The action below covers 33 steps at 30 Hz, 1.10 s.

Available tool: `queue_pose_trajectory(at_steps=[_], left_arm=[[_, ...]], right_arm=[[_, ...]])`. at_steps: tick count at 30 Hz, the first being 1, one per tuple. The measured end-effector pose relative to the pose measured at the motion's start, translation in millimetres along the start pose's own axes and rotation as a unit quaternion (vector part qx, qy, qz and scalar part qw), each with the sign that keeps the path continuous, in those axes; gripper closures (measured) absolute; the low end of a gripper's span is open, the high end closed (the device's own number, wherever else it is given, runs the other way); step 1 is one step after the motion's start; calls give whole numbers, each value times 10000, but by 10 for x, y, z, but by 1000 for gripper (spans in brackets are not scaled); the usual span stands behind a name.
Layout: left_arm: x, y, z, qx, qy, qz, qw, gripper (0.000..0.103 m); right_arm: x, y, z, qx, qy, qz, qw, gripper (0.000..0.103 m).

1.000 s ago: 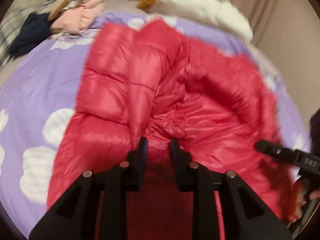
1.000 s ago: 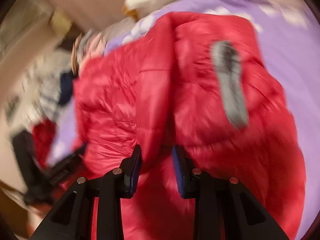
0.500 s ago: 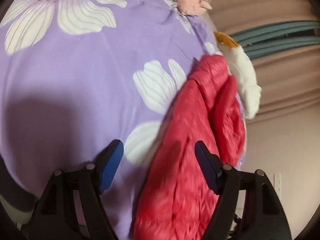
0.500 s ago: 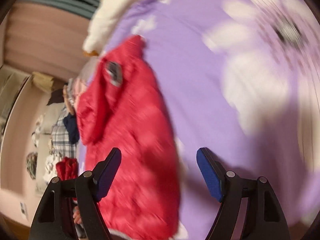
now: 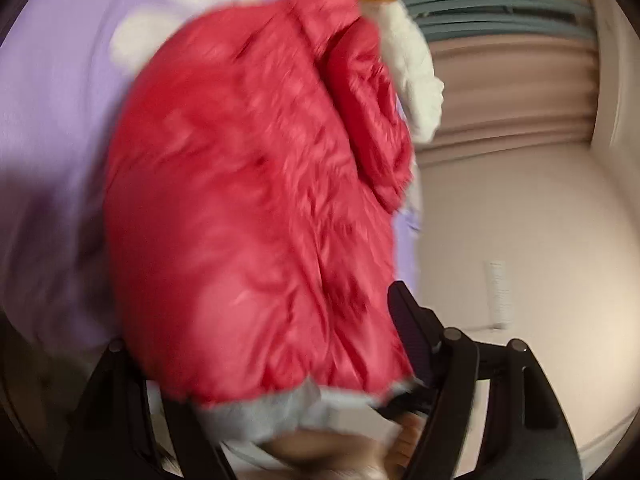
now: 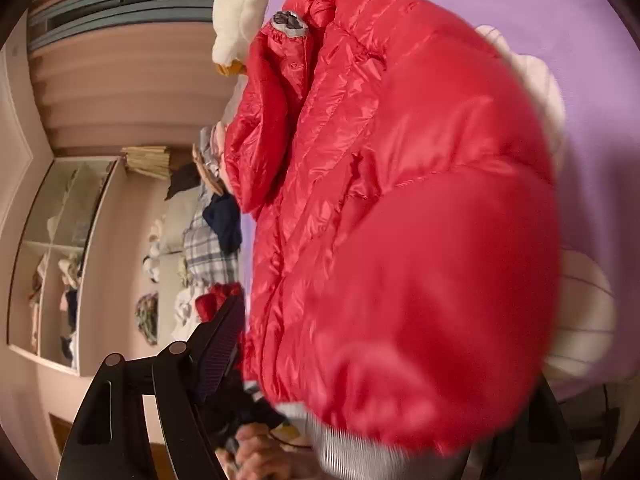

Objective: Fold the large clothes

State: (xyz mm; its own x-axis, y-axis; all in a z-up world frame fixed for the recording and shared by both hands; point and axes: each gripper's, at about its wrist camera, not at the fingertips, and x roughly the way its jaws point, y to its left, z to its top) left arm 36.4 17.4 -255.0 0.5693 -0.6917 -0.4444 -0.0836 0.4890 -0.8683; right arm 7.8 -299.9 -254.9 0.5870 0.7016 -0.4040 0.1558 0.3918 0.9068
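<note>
A red puffer jacket (image 5: 256, 200) lies bunched on the bed's purple flowered cover (image 5: 60, 100), its grey ribbed hem (image 5: 280, 412) nearest me. In the left wrist view my left gripper (image 5: 260, 320) stands wide open with the jacket's bulk between its fingers; only the right finger (image 5: 408, 320) shows clearly. From the right wrist, the same jacket (image 6: 400, 220) fills the view, and a grey cuff (image 6: 288, 24) sits at its far end. My right gripper (image 6: 384, 340) is also wide open around the jacket, with the left finger (image 6: 220, 344) visible and the right one hidden behind red fabric.
A white plush toy (image 5: 416, 80) lies at the bed's far end by a beige curtain (image 5: 500, 88). A pile of other clothes (image 6: 212, 240) sits on the bed's left side, with a shelf of clothes (image 6: 60, 260) beyond. A hand (image 6: 256, 452) shows below the jacket.
Both grippers were shut on jacket fabric a second ago and have since opened wide. Both views rolled and swung; the jacket, lying off to one side half a second ago, now sits between both pairs of fingers.
</note>
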Motion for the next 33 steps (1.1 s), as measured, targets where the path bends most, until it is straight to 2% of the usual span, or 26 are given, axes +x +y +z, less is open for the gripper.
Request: queue_pose_trajectory(at_steps=[2, 3, 4, 5, 6, 7, 8, 9, 11, 13, 15, 18, 23, 27, 29, 32, 33], left_arm=[[79, -138, 2, 325, -133, 72, 9994, 34], [143, -171, 21, 400, -83, 37, 9992, 38], [213, -188, 33, 470, -86, 156, 9987, 42], [264, -165, 52, 521, -146, 409, 9977, 52], [281, -74, 60, 508, -213, 737, 9958, 69], [316, 18, 54, 425, -257, 909, 9946, 74], [305, 77, 46, 384, -393, 852, 9948, 80], [274, 103, 41, 351, -462, 810, 9950, 83], [226, 53, 37, 380, -554, 1002, 9927, 85], [191, -117, 44, 694, -613, 1241, 9879, 86], [99, -248, 56, 921, -748, 1197, 9857, 87], [-11, -487, 160, 1065, -915, 880, 9862, 87], [-8, -1014, 615, 1436, -1209, 571, 9806, 86], [143, -1345, 973, 1564, -1381, 521, 9766, 85], [238, -1477, 1201, 1573, -1463, 489, 9754, 86], [554, -1635, 1601, 1693, -1531, 729, 9709, 84], [738, -1610, 1804, 1532, -1488, 838, 9733, 84]], right_arm=[[3, 34, -10, -190, -122, -154, 9996, 25], [17, 62, -16, -311, -253, -201, 9990, 27], [12, 92, -11, -523, -460, -374, 9969, 31], [19, 104, -15, -722, -588, -642, 9936, 47], [46, 104, -8, -939, -673, -958, 9887, 68], [70, 73, -15, -1058, -721, -1126, 9854, 77], [56, 45, -9, -1081, -758, -1087, 9853, 86], [23, 29, -7, -1048, -772, -1015, 9863, 89], [-52, 30, -8, -920, -714, -930, 9888, 89], [-124, 140, -5, -899, -719, -727, 9907, 89], [-198, 288, 7, -1105, -754, -585, 9893, 89], [-317, 616, 109, -1446, -888, -394, 9847, 89], [-314, 1067, 423, -1906, -986, -163, 9766, 89], [-229, 1346, 710, -2230, -1201, -213, 9672, 89], [-111, 1494, 984, -2303, -1280, -280, 9642, 89], [85, 1609, 1360, -2455, -1252, -308, 9608, 89], [252, 1649, 1565, -2511, -1249, -472, 9587, 89]])
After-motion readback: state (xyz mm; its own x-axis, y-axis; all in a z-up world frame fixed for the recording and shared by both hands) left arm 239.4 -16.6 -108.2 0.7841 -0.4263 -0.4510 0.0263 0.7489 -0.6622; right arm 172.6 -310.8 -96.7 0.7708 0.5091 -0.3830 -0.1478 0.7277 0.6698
